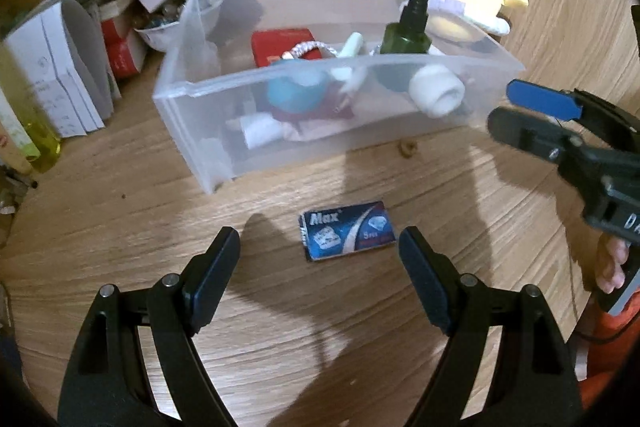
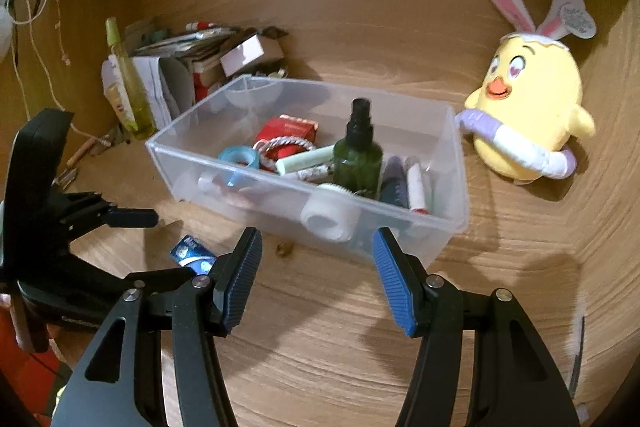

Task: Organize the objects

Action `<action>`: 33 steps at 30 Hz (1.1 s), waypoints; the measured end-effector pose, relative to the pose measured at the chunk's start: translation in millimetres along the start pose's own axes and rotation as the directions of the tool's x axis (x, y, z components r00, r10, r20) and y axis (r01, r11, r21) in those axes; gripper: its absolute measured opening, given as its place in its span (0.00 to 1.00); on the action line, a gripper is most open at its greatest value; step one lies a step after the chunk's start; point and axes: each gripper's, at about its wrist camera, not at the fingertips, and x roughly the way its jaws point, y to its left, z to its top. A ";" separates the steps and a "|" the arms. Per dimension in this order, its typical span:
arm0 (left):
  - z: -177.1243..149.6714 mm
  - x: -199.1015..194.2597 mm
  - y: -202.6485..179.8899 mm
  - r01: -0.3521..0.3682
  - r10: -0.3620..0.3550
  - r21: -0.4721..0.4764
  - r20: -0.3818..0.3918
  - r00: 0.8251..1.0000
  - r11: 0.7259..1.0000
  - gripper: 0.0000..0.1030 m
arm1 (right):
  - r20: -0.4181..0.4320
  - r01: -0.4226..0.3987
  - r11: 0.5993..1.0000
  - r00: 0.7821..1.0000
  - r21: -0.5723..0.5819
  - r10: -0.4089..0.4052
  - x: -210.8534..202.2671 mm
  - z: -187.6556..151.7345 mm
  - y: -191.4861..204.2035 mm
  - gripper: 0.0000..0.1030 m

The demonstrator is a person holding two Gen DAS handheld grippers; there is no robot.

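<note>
While the left tongs [image 1: 320,259] are standing wide and empty above the desk [image 1: 280,347], the small blue packet [image 1: 347,230] marked "Max" is lying flat on the wood just beyond their tips, roughly midway between the two pads and apart from both. The right tongs [image 2: 318,279] are hanging part-open, holding nothing, and are pointing at the near wall of the clear plastic bin [image 2: 456,155]. Judged from this layout, the step in hand is picking up the packet for the bin; since the packet is thin and lying flat, the pads are probably needing to come right down to the wood on either side of its short span, closing squarely so that it is not skidding away or tipping. A little past it, the bin is sitting with its near wall close to the packet, already carrying a dark green spray bottle [image 2: 357,157] standing upright, a white tape roll [image 2: 330,217] against the front wall, a blue tape roll [image 2: 239,159] and a red box [image 2: 290,131]. Beyond the bin's far right corner a yellow chick plush [image 2: 528,107] with rabbit ears is sitting, and at the far left a clutter of papers and cartons [image 1: 60,67] is piling against the back.
</note>
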 end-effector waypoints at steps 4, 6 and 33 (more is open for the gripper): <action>0.3 4.3 -5.4 0.014 -0.014 0.020 -0.021 1.000 1.000 0.80 | -0.035 -0.018 1.000 0.999 -0.016 0.017 13.5 -2.6 5.9 0.50; 1.1 4.8 -8.1 0.005 -0.004 0.034 -0.016 1.000 0.999 0.79 | -0.053 -0.027 0.999 0.998 -0.025 0.026 20.9 -2.3 10.0 0.46; -0.7 -14.6 5.4 0.051 -0.053 0.016 0.119 0.992 0.999 0.48 | -0.163 -0.037 0.998 0.986 -0.041 0.030 72.2 0.6 36.5 0.11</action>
